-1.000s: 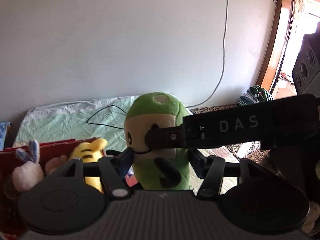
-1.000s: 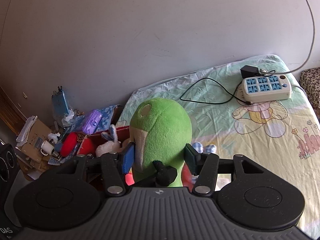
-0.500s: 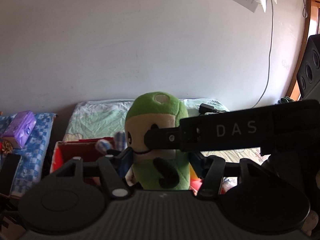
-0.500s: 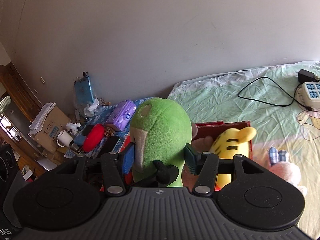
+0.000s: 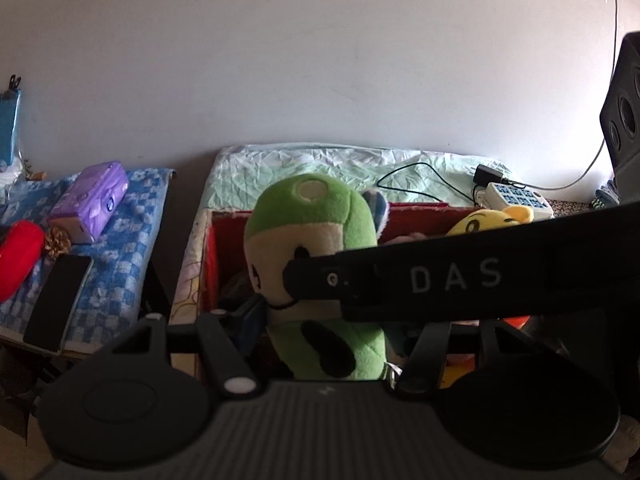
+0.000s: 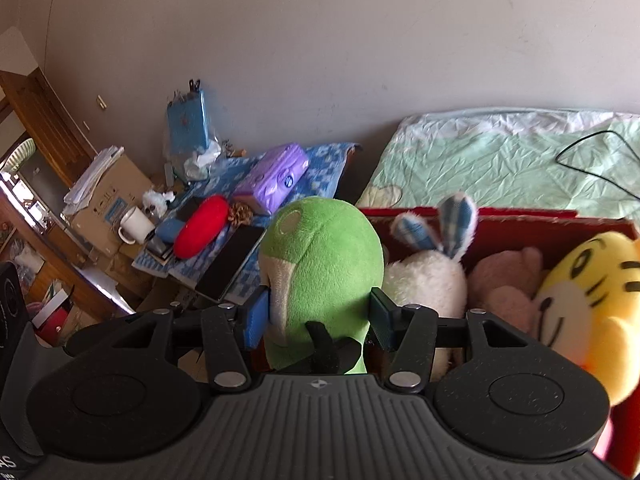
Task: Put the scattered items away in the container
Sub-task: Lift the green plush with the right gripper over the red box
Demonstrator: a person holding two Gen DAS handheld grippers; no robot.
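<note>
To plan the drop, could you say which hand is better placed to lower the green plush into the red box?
Probably right: both clamp the green plush, but the right tool faces the red box unobstructed, while its body blocks the view from the left tool.

White capitals reading "DAS" run along the black body of the right gripper (image 5: pixel 460 276) where it crosses in front of the green plush toy (image 5: pixel 316 240) in the left wrist view. In the right wrist view, the letters "AS" show at the bottom left corner on a black device (image 6: pixel 10 460). Print on the cardboard box (image 6: pixel 108 196) is too small to read.
</note>
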